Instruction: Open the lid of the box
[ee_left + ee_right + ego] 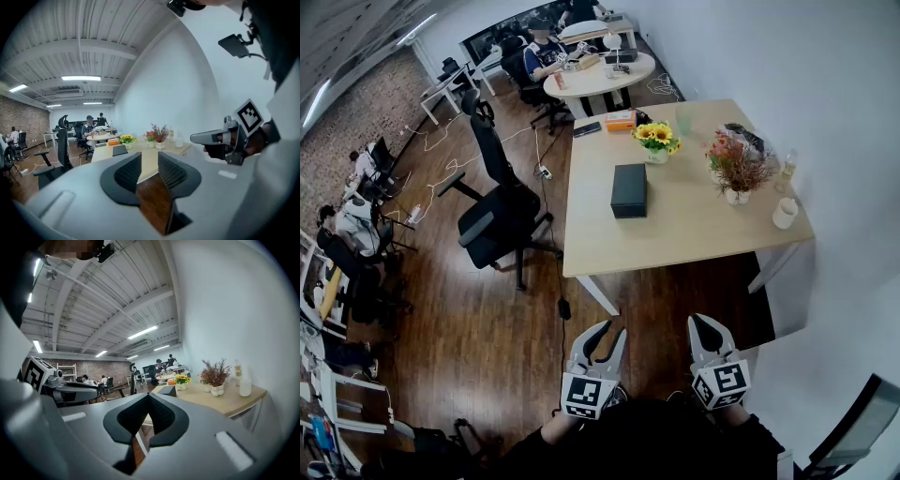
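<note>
A black box [629, 190] with its lid down lies on the light wooden table [694, 234], left of the middle. The same box [119, 150] shows far ahead in the left gripper view, and small [168, 391] in the right gripper view. Both grippers hang over the wooden floor, well short of the table's near edge. My left gripper [612, 330] stands a little open with nothing between its fingers [127, 171]. My right gripper [704, 321] is beside it, jaws shut on nothing, pads [161, 416] meeting.
A vase of sunflowers [657, 139], a vase of dried flowers [736, 169], a white cup [785, 213] and an orange box [621, 119] share the table. A black office chair [497, 211] stands at its left. A white wall runs along the right. People sit farther back.
</note>
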